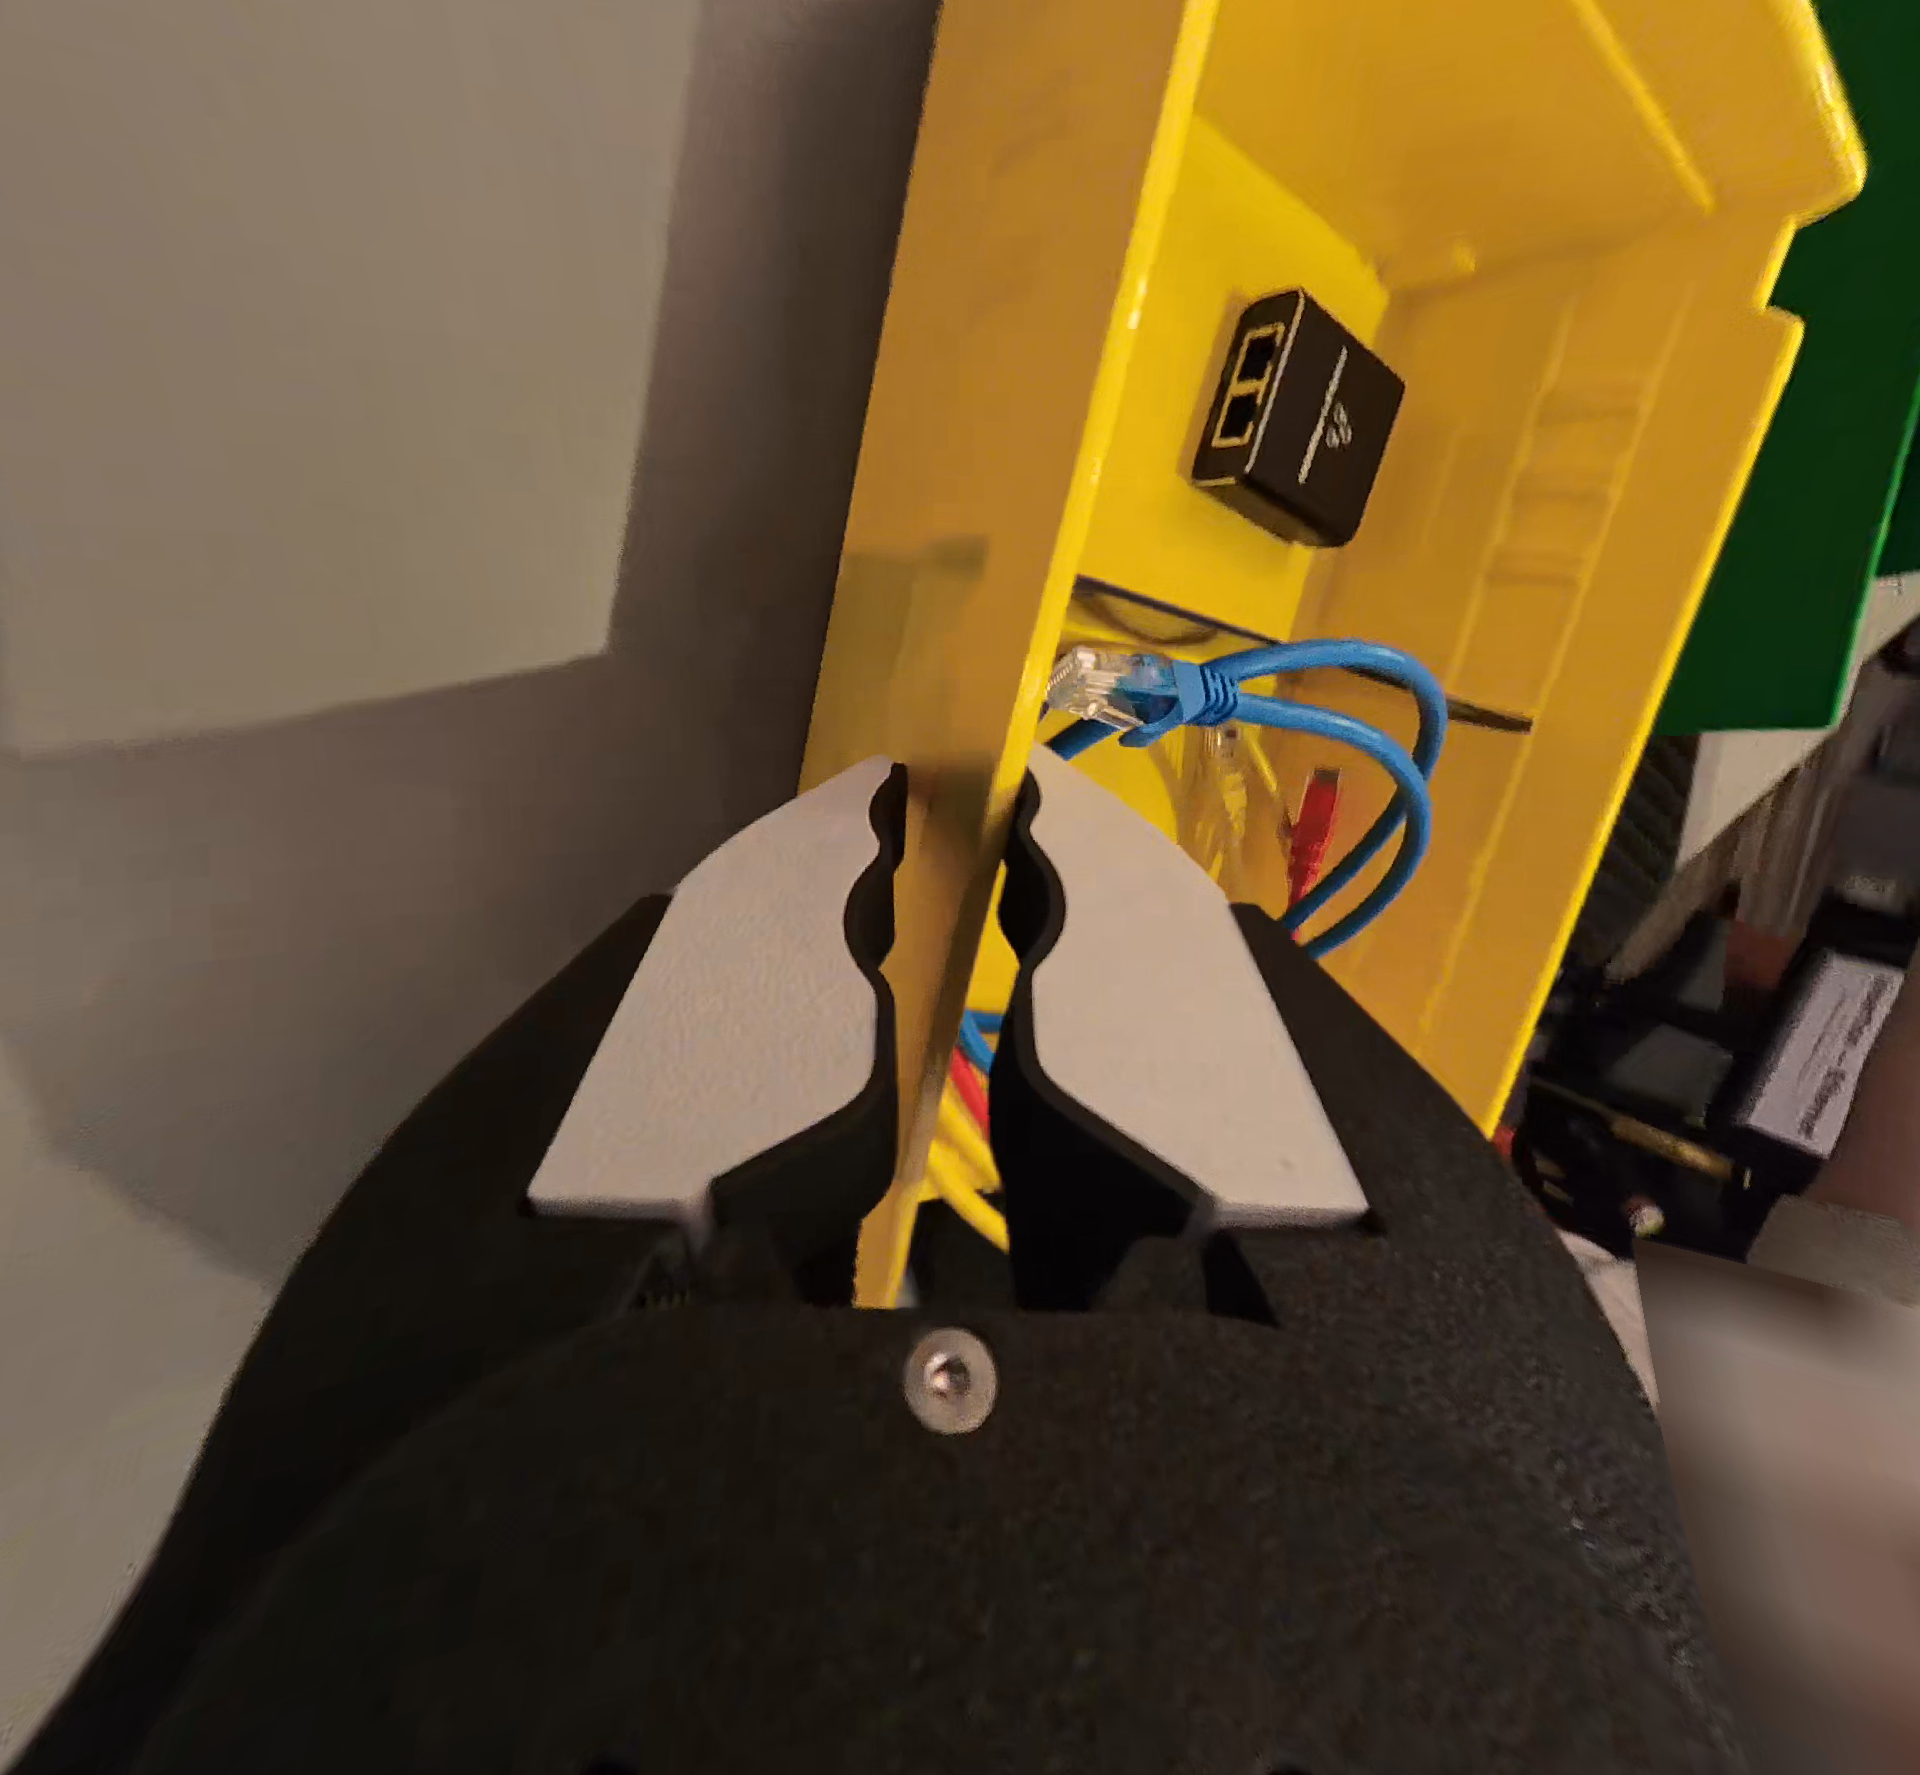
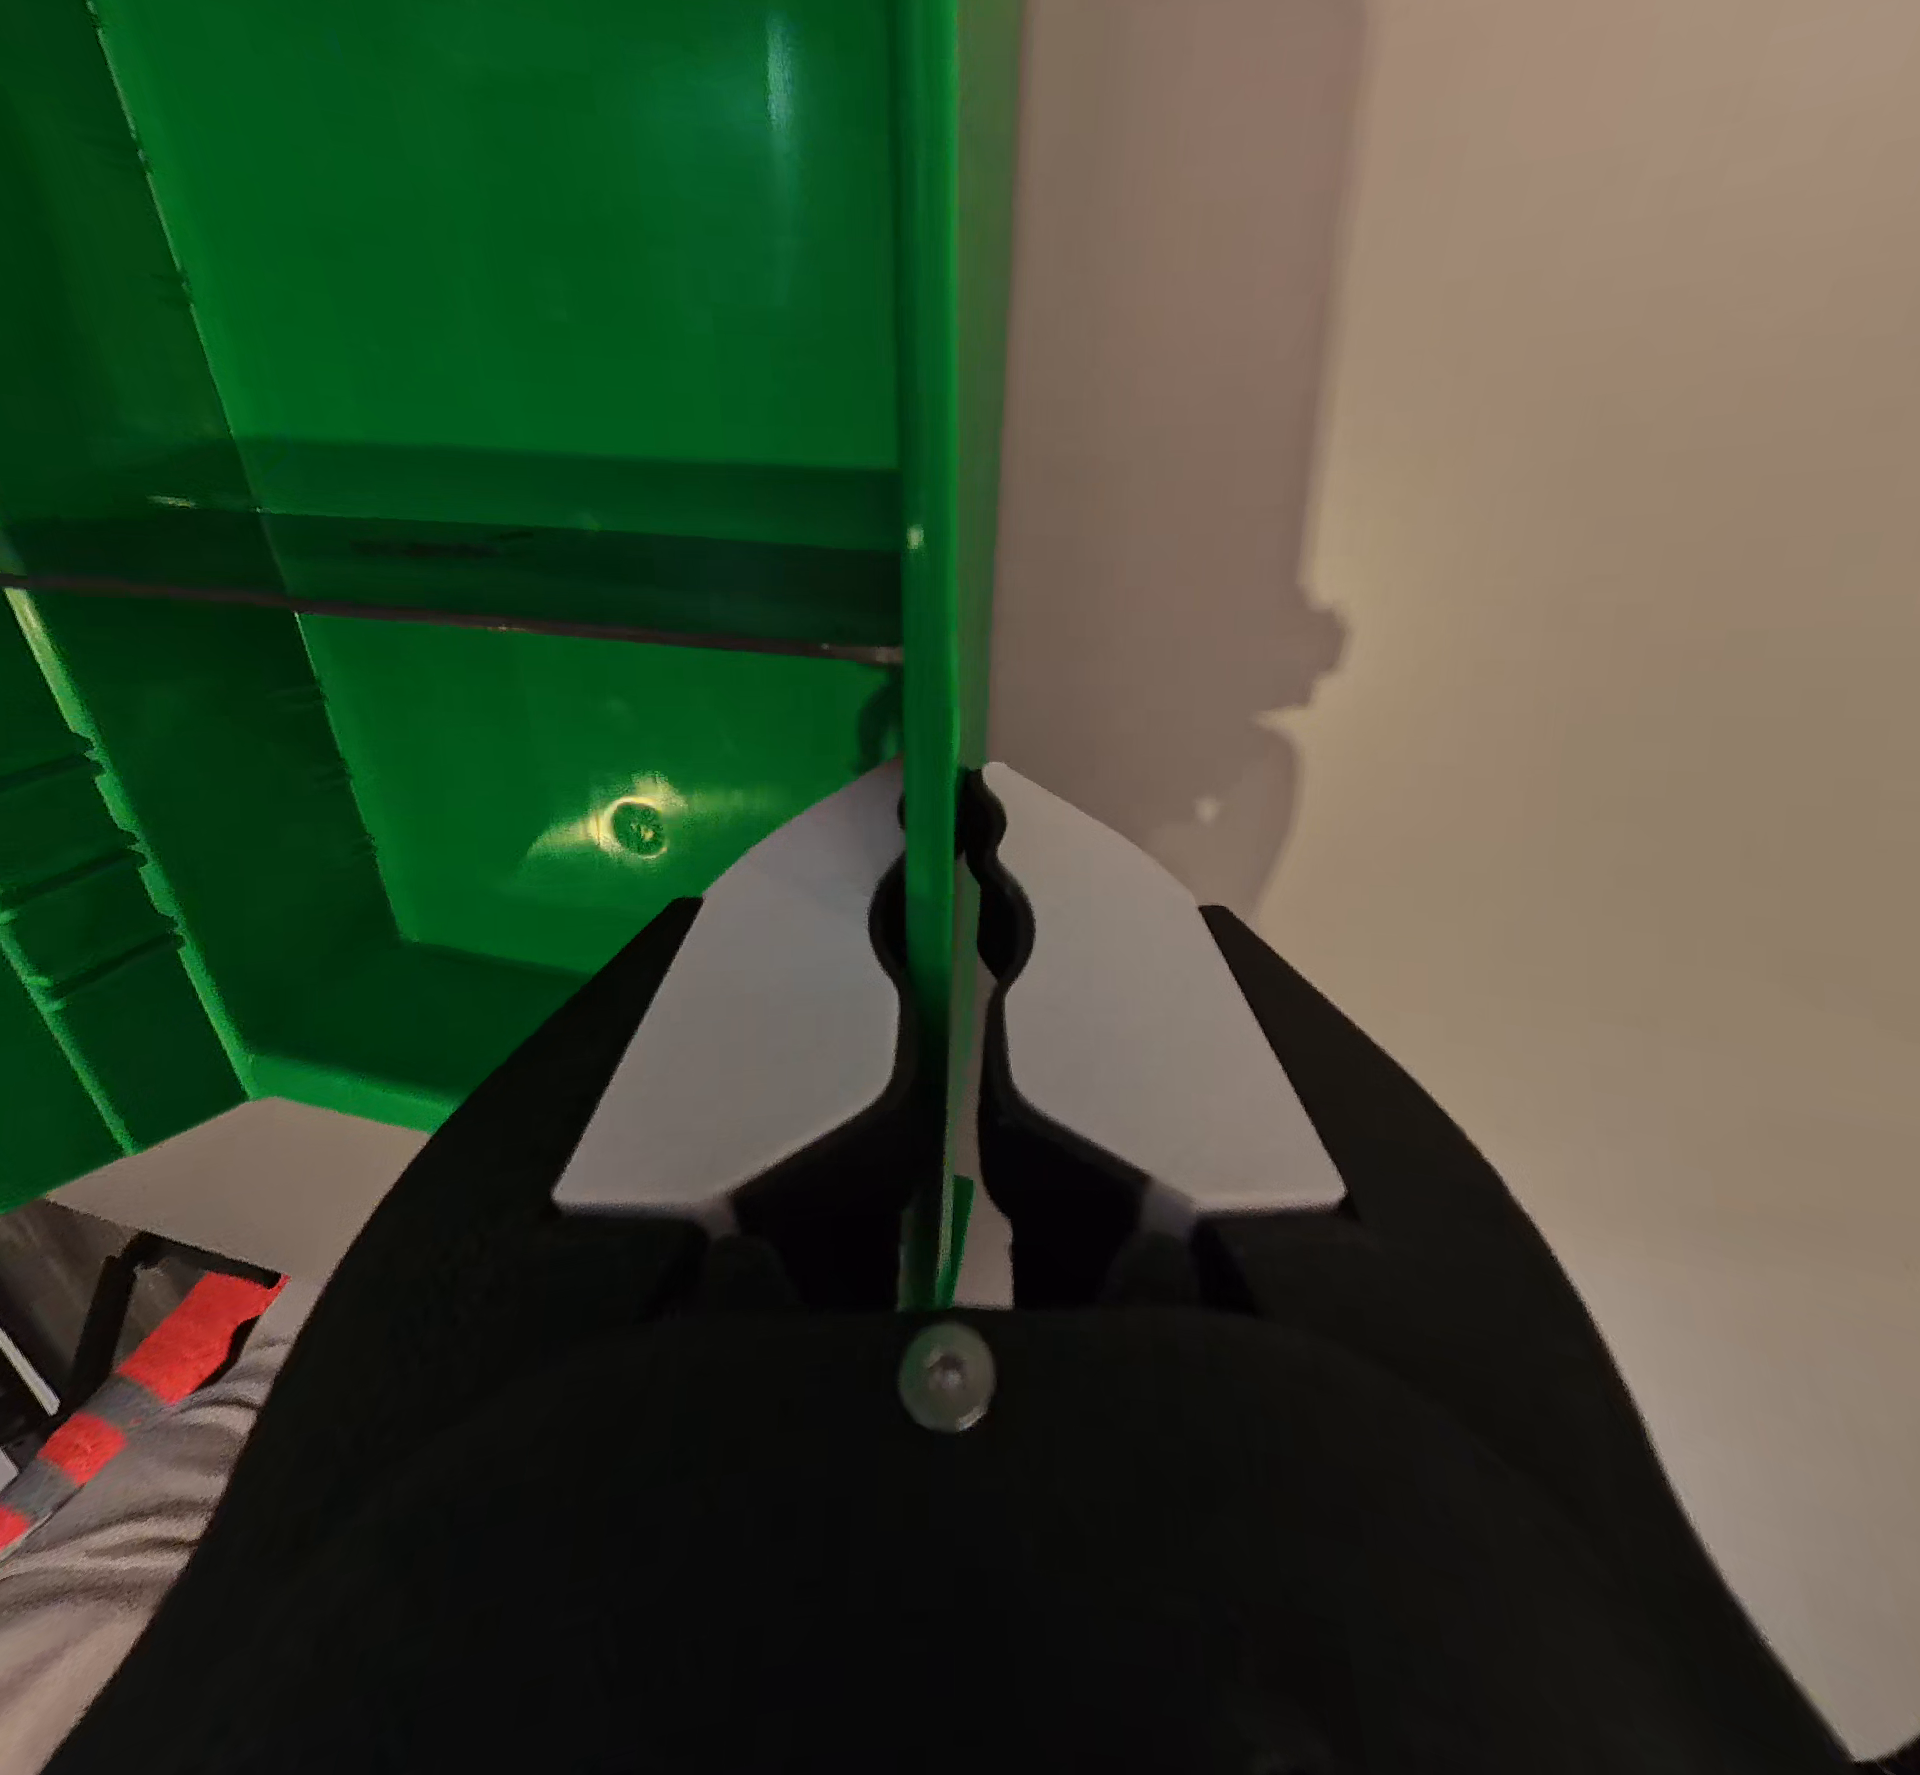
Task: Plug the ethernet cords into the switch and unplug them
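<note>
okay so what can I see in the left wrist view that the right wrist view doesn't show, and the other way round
Only the left wrist view shows the yellow bin, with the black switch inside it, both of its visible ports empty, and the blue ethernet cord, a red cord and yellow cord loose behind a divider. The left gripper is clamped on that bin's wall.

Only the right wrist view shows the inside of the green bin, empty where visible, with the right gripper clamped on its wall.

Both show the green bin and a plain wall.
</note>
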`<state>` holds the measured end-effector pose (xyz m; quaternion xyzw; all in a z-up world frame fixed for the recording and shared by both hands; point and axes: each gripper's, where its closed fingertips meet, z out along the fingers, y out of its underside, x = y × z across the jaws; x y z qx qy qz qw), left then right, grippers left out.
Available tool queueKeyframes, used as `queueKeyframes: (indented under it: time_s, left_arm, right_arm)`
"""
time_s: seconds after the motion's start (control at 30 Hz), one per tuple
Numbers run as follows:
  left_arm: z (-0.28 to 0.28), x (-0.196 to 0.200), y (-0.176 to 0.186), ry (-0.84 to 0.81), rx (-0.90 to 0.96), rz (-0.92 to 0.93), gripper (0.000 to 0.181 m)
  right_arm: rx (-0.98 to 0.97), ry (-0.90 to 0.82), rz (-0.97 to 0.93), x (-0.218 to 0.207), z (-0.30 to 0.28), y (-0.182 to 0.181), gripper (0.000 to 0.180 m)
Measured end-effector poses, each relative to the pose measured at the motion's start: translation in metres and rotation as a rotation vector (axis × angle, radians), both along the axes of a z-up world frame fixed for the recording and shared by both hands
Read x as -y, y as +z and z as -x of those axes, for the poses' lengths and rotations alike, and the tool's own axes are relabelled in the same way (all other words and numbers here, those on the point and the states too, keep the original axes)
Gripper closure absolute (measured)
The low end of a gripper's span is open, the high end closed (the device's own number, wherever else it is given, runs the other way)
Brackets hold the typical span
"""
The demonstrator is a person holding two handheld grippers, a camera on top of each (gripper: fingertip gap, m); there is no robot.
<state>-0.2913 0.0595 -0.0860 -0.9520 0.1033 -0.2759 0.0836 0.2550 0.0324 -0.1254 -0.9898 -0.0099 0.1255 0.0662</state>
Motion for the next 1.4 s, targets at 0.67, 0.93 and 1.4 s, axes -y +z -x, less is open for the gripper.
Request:
queueKeyframes:
  time_s: [0.67, 0.93, 1.4]
  left_arm:
    - [0.085, 0.031, 0.002, 0.170, -0.020, -0.064, 0.167]
    - [0.071, 0.024, 0.003, 0.160, 0.027, -0.080, 0.165]
    - [0.081, 0.023, 0.030, 0.150, 0.054, -0.211, 0.163]
  right_arm:
    - [-0.015, -0.163, 0.003, 0.011, -0.022, 0.000, 0.173]
    - [-0.013, -0.168, -0.010, 0.003, -0.023, 0.000, 0.173]
    - [-0.015, -0.051, -0.155, 0.002, -0.024, 0.016, 0.149]
